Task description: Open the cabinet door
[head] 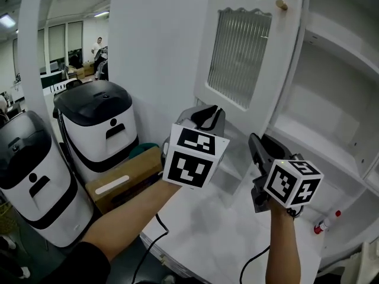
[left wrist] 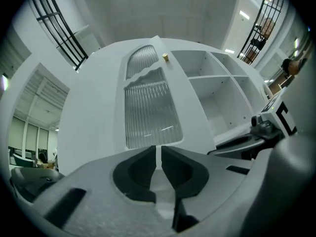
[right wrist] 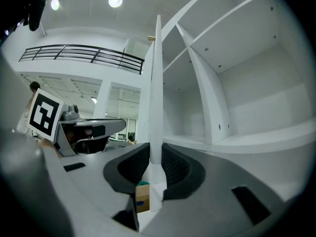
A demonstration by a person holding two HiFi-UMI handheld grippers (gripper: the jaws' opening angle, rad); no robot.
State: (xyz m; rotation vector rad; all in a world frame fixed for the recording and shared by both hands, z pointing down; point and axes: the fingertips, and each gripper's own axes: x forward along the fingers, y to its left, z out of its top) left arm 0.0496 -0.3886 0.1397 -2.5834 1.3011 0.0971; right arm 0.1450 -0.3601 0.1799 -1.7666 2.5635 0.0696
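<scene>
The white cabinet door (head: 240, 58) with its ribbed glass pane stands swung open, a small brass knob (head: 282, 5) high on its free edge. My right gripper (head: 254, 142) is at the door's lower free edge. In the right gripper view the door edge (right wrist: 157, 83) runs straight down between the jaws (right wrist: 154, 157), and both pads touch it. My left gripper (head: 207, 115) hangs just left of it, in front of the door's face. Its jaws (left wrist: 159, 154) stand a narrow slit apart with nothing between them. The pane (left wrist: 148, 112) and knob (left wrist: 165, 57) lie beyond.
Bare white shelves (head: 320, 123) show inside the cabinet at right. Two white-and-black machines (head: 98, 123) (head: 29, 170) and a cardboard box (head: 124, 179) stand on the floor at left. A white counter (head: 219, 229) lies below my hands, with a red-capped bottle (head: 324, 223) on it.
</scene>
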